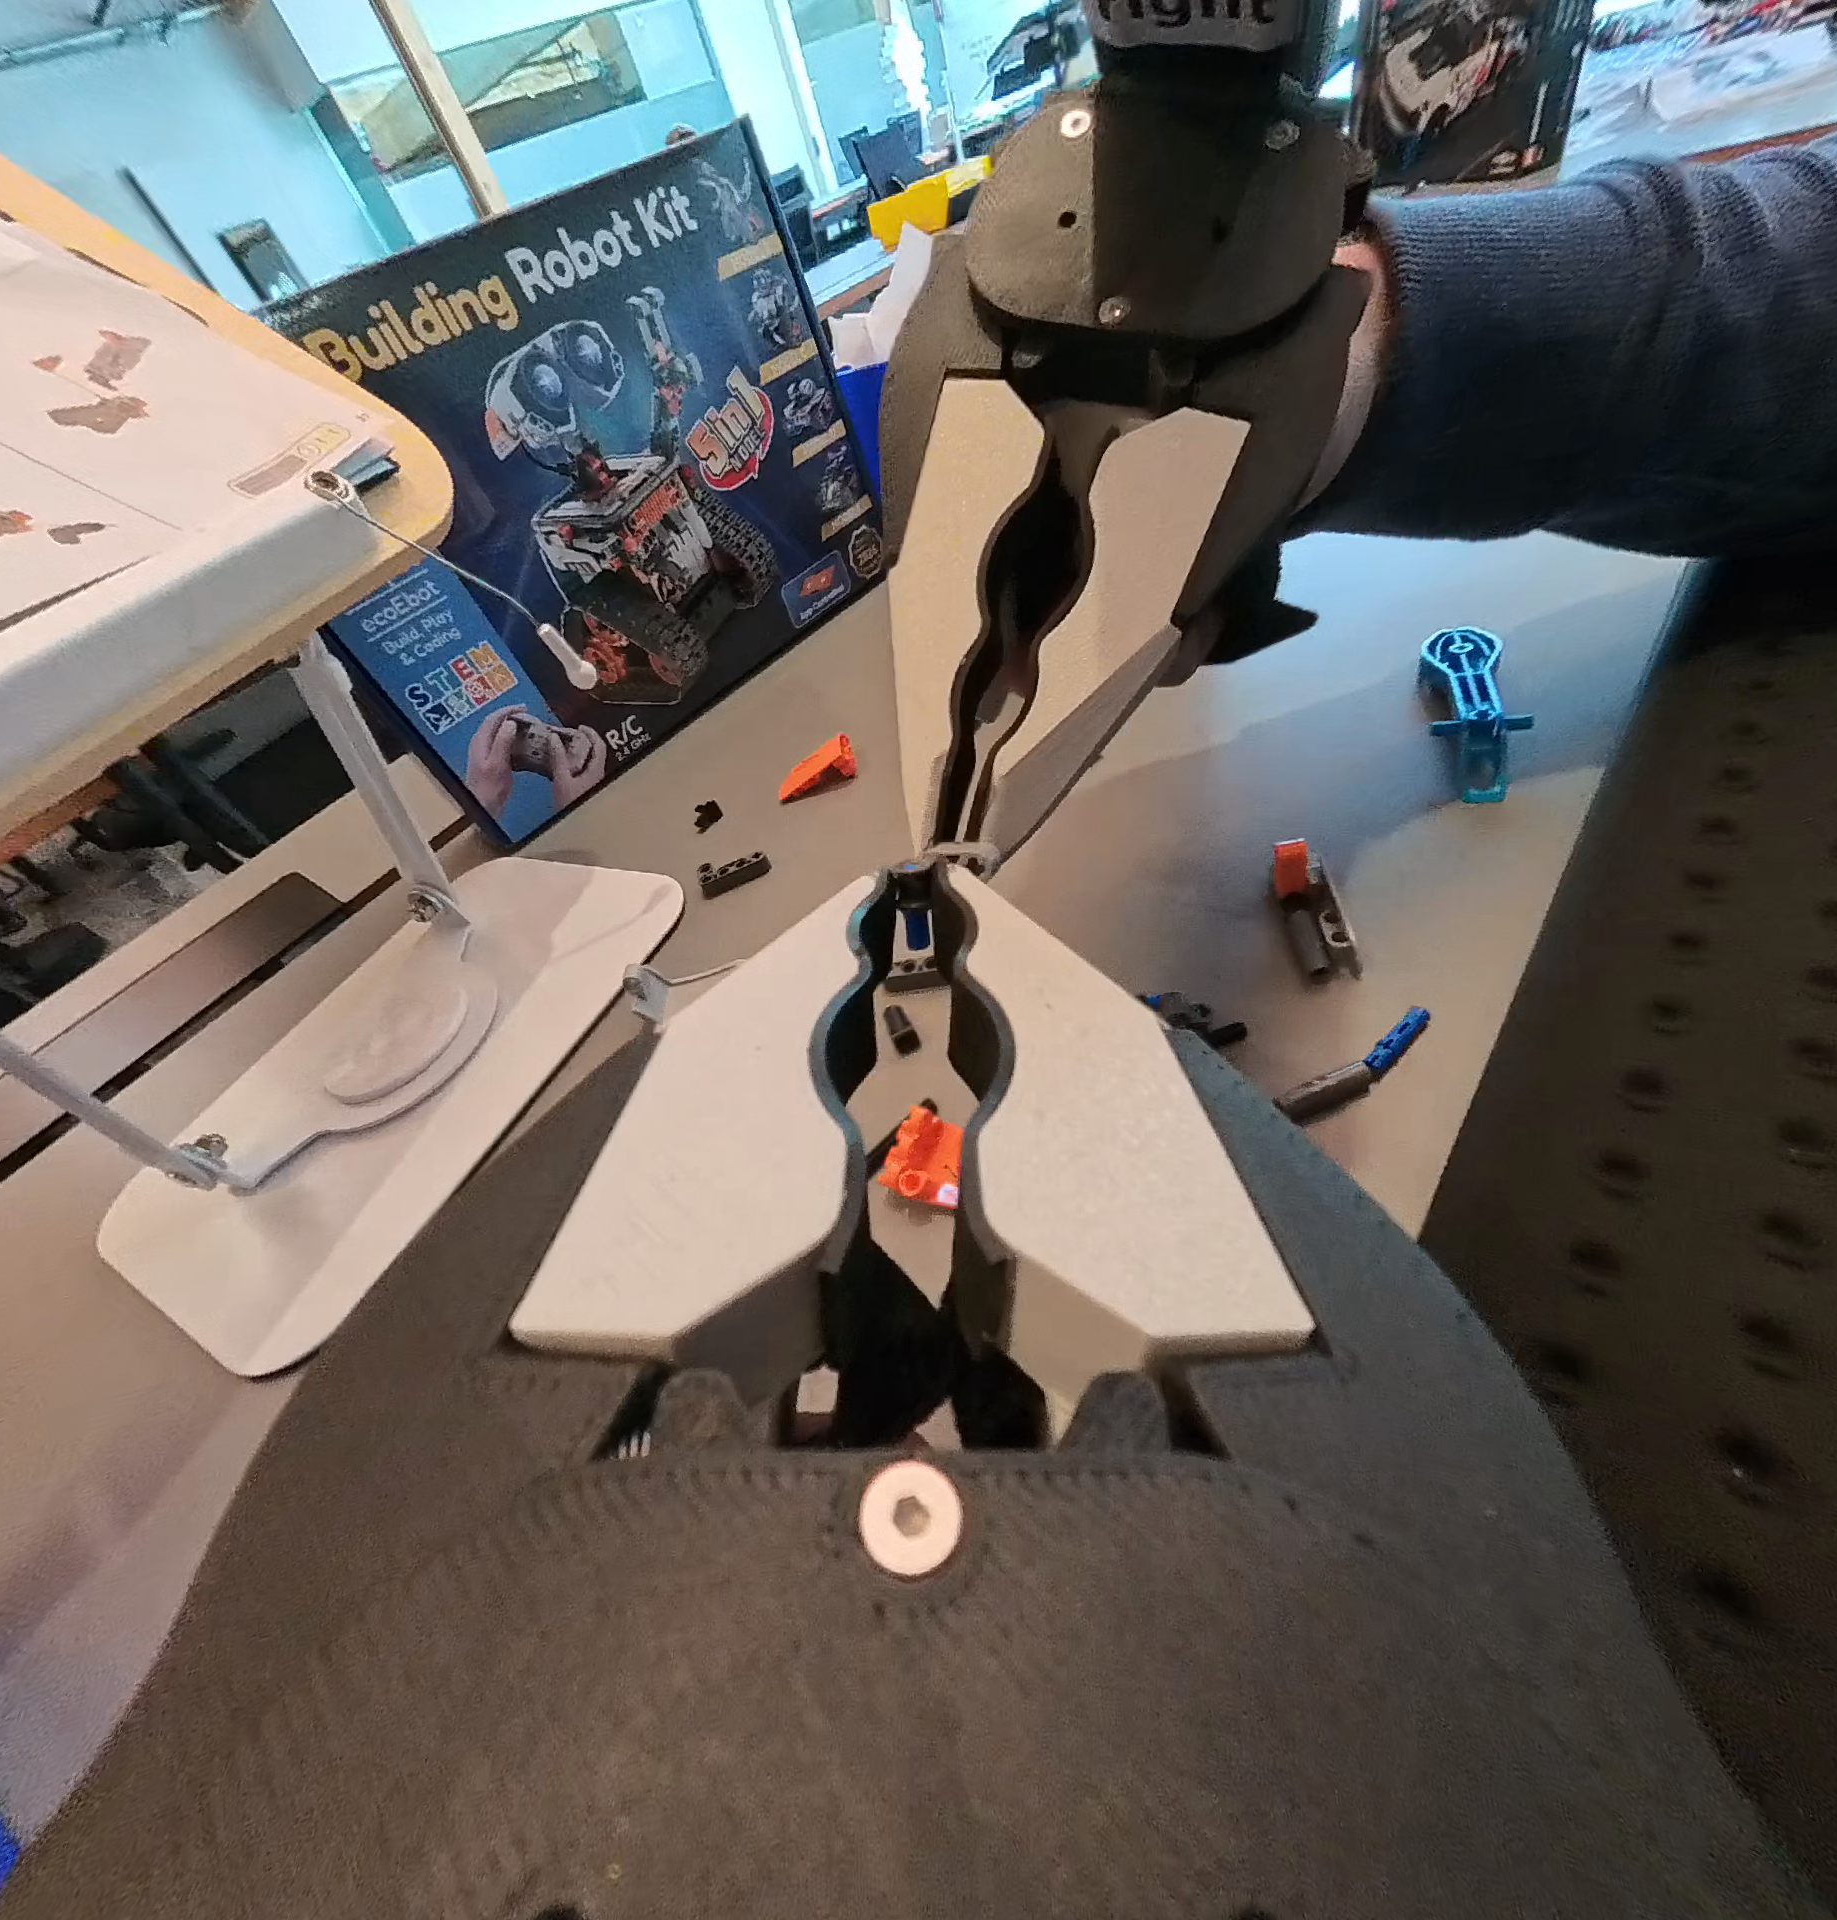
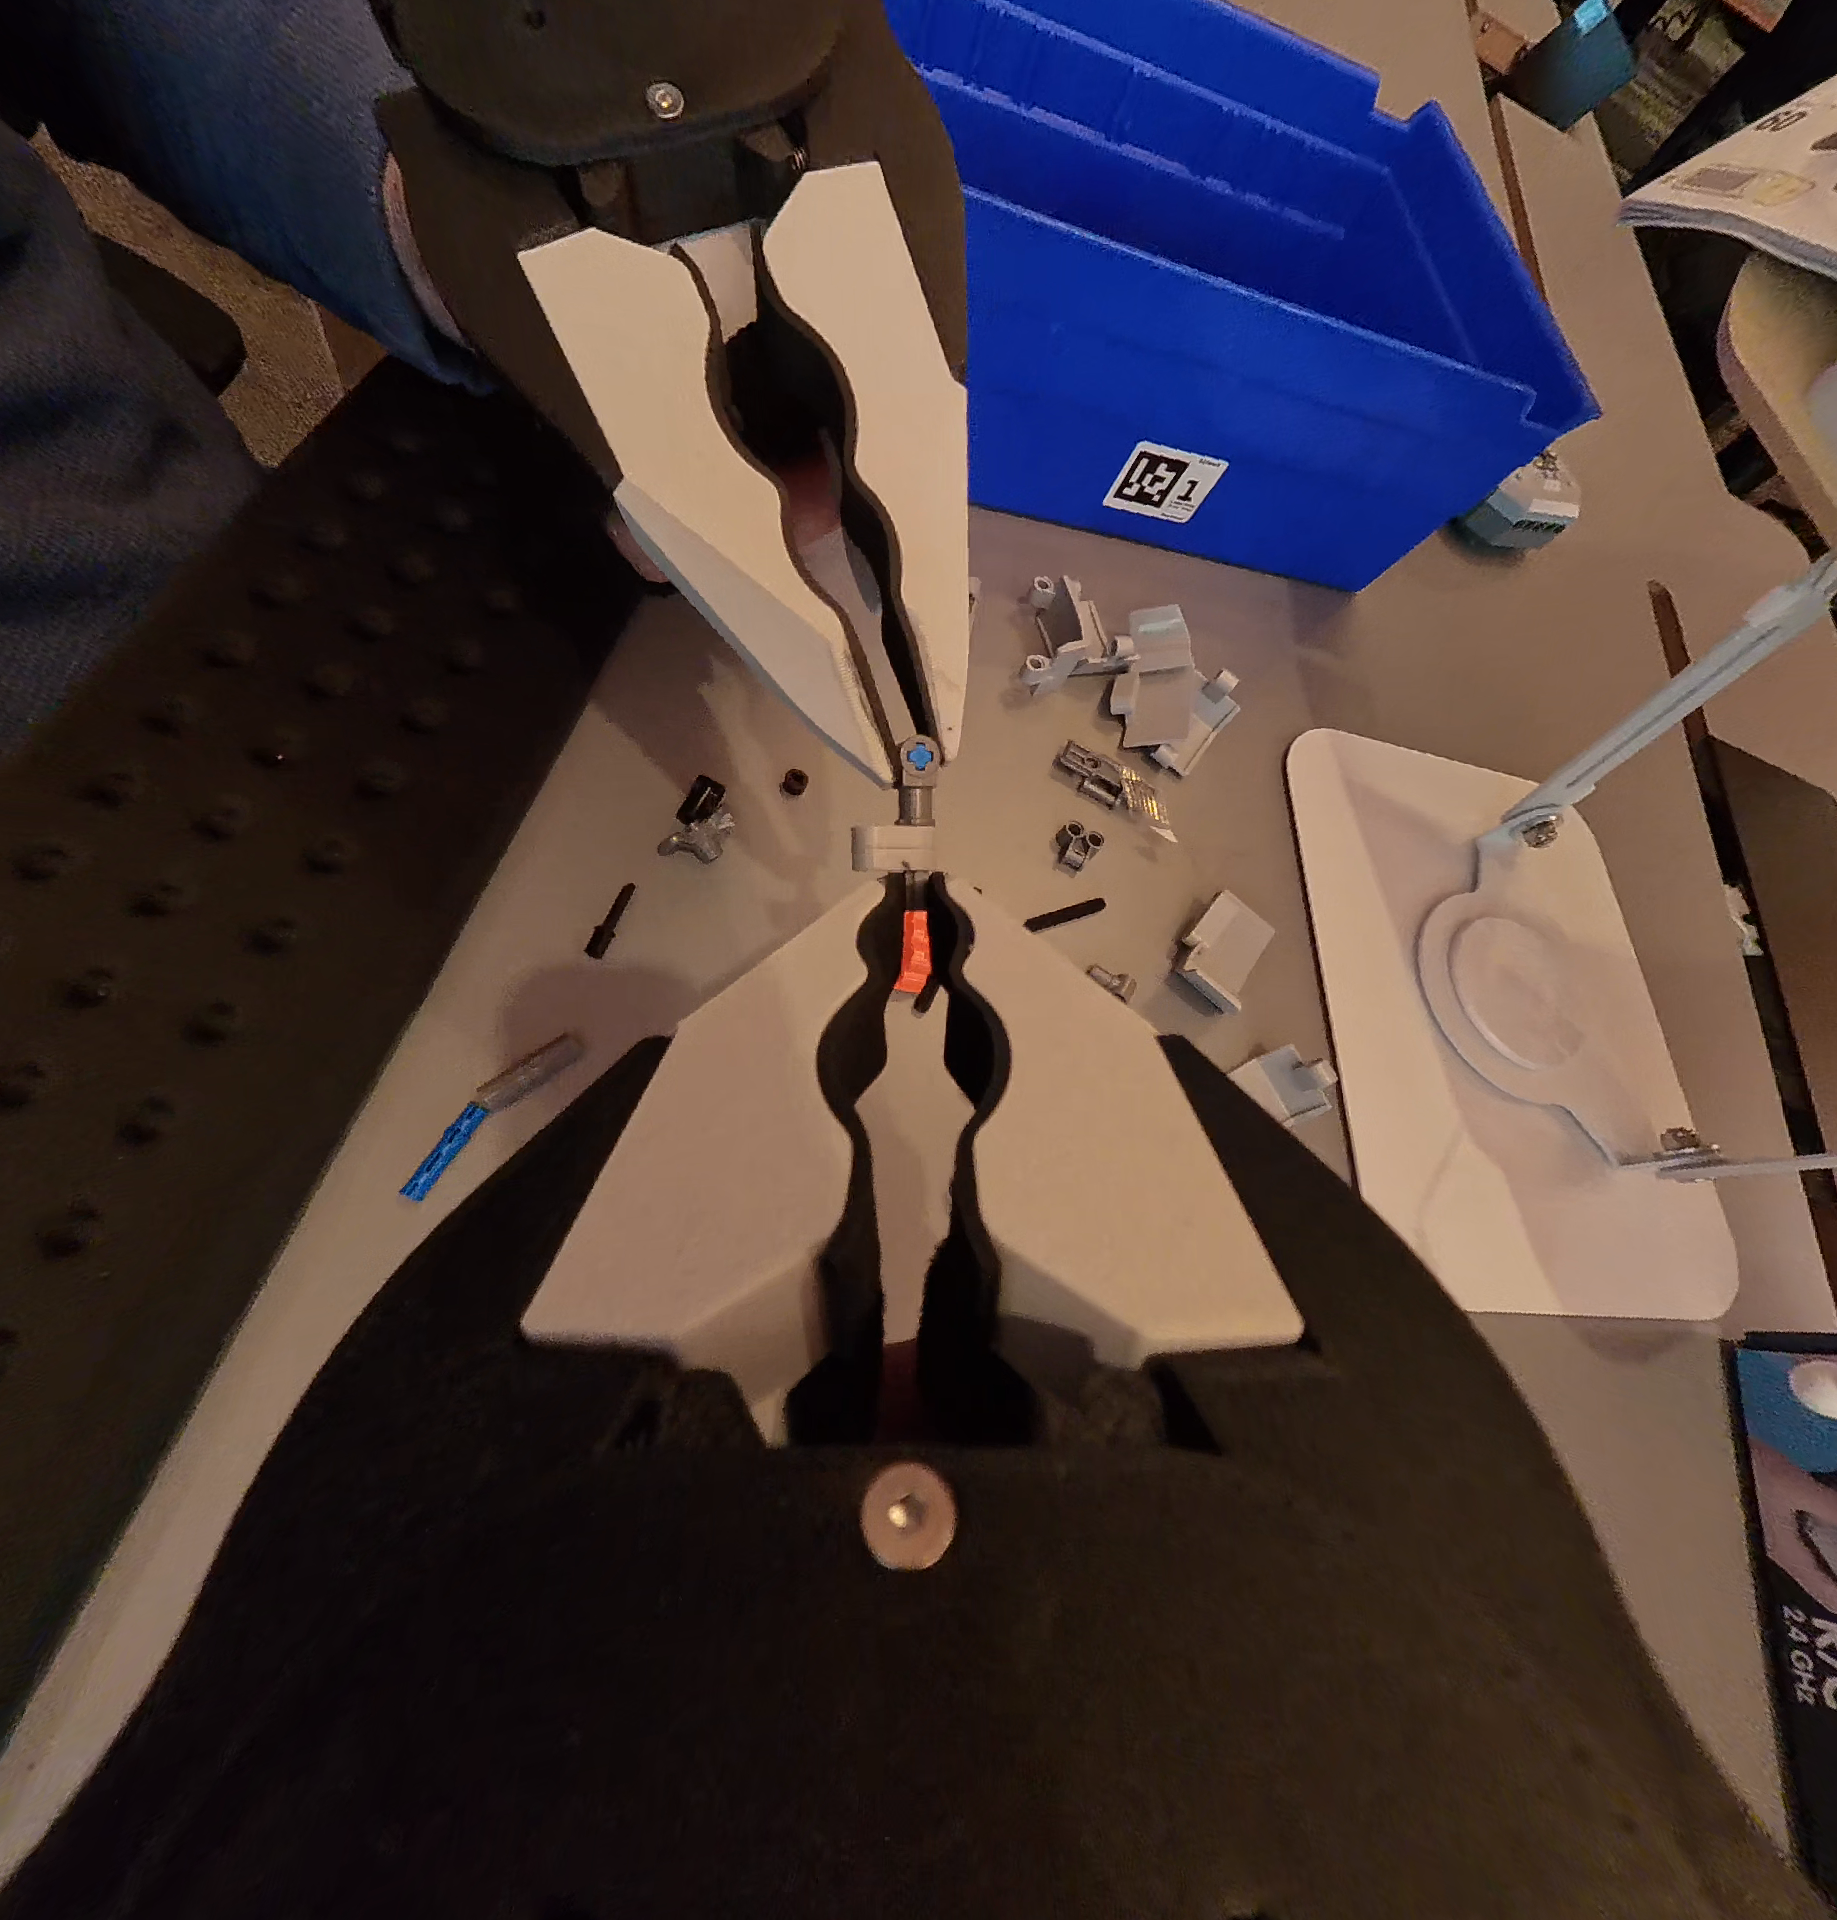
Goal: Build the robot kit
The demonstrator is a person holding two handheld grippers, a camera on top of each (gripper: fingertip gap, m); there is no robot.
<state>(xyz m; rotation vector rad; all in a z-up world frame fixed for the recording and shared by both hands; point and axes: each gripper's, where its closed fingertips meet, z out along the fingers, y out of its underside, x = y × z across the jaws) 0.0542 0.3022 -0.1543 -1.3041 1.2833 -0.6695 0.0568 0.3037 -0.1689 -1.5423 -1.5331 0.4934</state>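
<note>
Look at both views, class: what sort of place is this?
Probably a workshop or lab bench for building toy kits: loose building pieces lie on a grey table, beside a blue parts bin and a robot kit box.

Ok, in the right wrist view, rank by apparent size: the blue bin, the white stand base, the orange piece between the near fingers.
1. blue bin
2. white stand base, close behind; nearness may skew this
3. orange piece, clearly smallest
</note>
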